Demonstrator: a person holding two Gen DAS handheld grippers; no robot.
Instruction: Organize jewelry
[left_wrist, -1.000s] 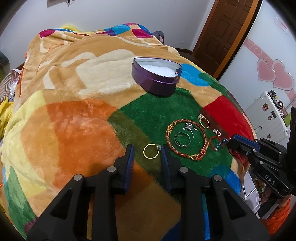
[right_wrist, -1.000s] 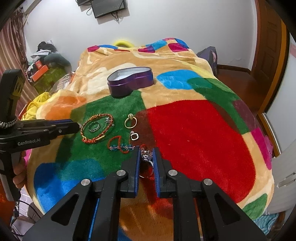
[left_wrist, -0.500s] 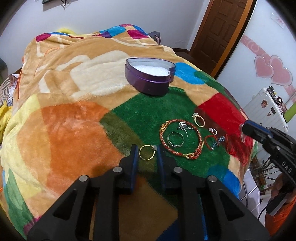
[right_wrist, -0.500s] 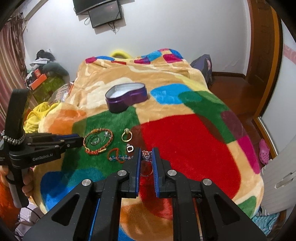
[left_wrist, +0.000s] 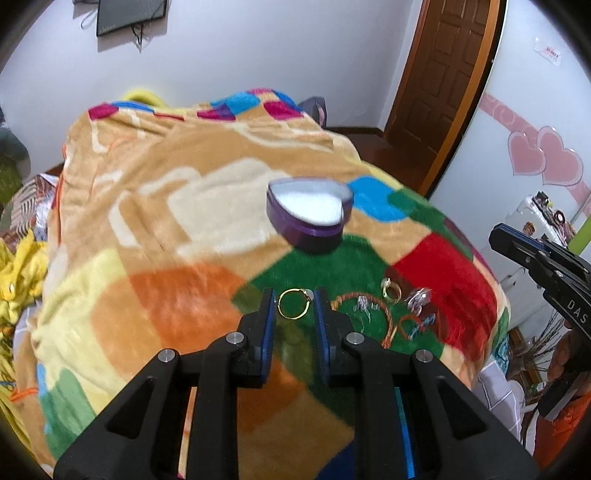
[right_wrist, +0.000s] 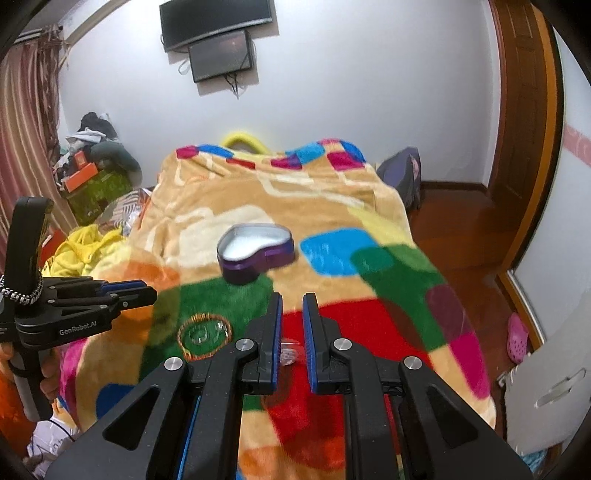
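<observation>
Left claw (left_wrist: 294, 309) grips the gold ring (left_wrist: 292, 303) and right claw (right_wrist: 292, 325) pinches a clear trinket (right_wrist: 288, 352), both lifted for the box (left_wrist: 309, 216) ahead

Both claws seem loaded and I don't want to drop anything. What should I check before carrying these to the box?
1. Gold ring pinched in left claw: ok.
2. Right claw shut on silver piece: ok, though it sits far back from the tips.
3. How firm that hold is: cannot tell, blurred.
4. Box open, lining bare: ok.
5. Blanket between claws and box free of obstacles: ok.
6. Claws apart from each other: ok.
</observation>
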